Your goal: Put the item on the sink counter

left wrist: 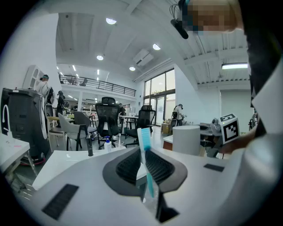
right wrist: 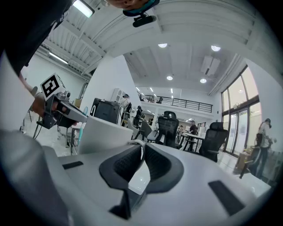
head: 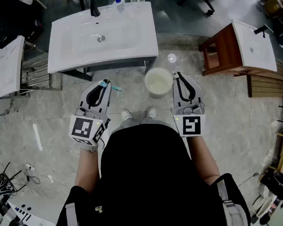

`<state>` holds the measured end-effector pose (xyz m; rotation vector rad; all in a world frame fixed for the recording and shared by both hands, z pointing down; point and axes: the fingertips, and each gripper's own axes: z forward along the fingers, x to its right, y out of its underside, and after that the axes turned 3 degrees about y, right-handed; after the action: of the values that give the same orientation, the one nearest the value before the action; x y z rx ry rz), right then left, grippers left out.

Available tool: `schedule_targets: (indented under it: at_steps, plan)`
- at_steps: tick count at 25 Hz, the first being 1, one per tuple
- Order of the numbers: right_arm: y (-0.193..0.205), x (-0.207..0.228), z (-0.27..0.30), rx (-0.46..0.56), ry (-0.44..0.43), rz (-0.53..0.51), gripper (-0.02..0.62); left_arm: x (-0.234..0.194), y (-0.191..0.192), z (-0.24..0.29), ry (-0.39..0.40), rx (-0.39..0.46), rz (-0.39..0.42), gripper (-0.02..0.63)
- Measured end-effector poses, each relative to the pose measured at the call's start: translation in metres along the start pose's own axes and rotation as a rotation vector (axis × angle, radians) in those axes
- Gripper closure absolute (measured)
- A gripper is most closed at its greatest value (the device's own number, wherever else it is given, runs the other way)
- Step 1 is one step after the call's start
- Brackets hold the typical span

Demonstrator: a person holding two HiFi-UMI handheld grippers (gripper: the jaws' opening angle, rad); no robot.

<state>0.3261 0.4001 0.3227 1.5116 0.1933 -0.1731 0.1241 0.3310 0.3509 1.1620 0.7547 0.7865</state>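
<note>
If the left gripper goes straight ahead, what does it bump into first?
Probably the front edge of the white sink counter, right ahead of the left gripper. The turquoise-and-white toothbrush clamped in it sticks out ahead, so that might touch first. Height is hard to judge.

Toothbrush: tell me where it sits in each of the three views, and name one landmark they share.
Head view: toothbrush pokes out at the left gripper tips, just below the sink counter.
Left gripper view: toothbrush at centre, upright, clamped between the jaws.
Right gripper view: only a thin teal sliver at left, probably it.
Shared landmark: white bucket.
</note>
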Motion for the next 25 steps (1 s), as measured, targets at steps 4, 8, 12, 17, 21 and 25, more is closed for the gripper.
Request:
schedule_targets:
  at_steps: [4,8,12,17,21,25]
  plan:
    - [-0.008,-0.02,0.006,0.0,-0.004,-0.009,0.546,-0.013,0.004,-0.015,0.008,-0.005,-0.011,0.558]
    - [-0.017,-0.043,0.019,0.008,-0.019,-0.011,0.546,-0.033,0.007,-0.031,-0.003,0.006,-0.02,0.558]
    - [-0.028,-0.068,0.034,0.022,-0.031,-0.009,0.546,-0.061,0.013,-0.053,-0.026,0.025,-0.048,0.558]
    - [-0.035,-0.101,0.057,0.017,-0.053,-0.038,0.546,-0.093,0.03,-0.082,-0.052,0.027,-0.084,0.558]
    - [-0.034,-0.121,0.078,0.006,-0.08,-0.051,0.546,-0.117,0.041,-0.097,-0.084,0.023,-0.104,0.558]
    - [-0.026,-0.132,0.109,0.002,-0.12,-0.096,0.546,-0.141,0.048,-0.103,-0.126,0.025,-0.121,0.558]
